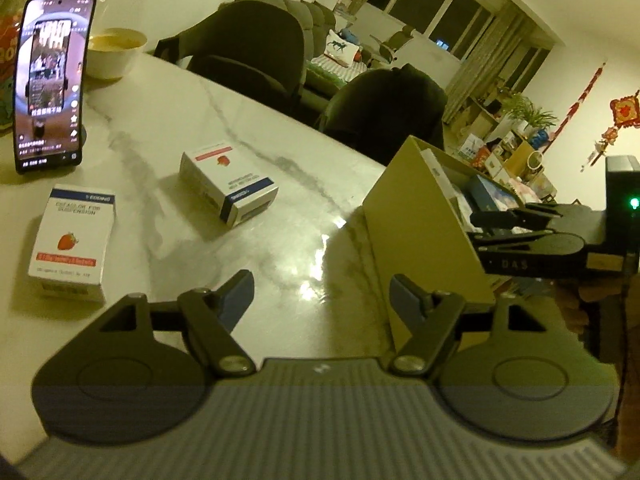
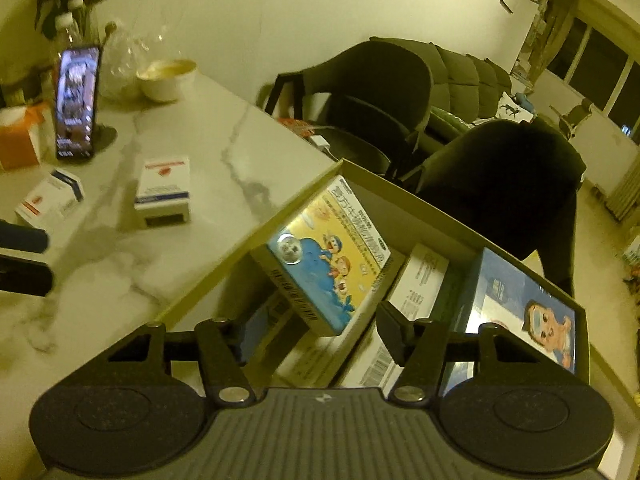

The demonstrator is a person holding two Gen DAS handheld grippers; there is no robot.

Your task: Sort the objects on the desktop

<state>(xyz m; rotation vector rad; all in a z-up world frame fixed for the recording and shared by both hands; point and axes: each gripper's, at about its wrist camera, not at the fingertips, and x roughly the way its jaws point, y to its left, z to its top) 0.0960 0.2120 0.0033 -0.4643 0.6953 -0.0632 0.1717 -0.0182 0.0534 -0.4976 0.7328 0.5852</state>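
Left wrist view shows the left gripper [image 1: 322, 292] low over the marble table [image 1: 192, 96], its fingers spread wide with nothing between them. Two strawberry boxes [image 1: 72, 240] [image 1: 228, 182] lie flat on the table ahead, well apart from each other; a phone [image 1: 50, 80] stands propped near the far left edge, a bowl [image 1: 116, 52] just beside it. The right gripper [image 2: 312, 320] hangs over the open carton [image 2: 248, 236] at the table's right end, its fingers parted either side of a cartoon box [image 2: 332, 256] tilted inside; whether they press on it I cannot tell.
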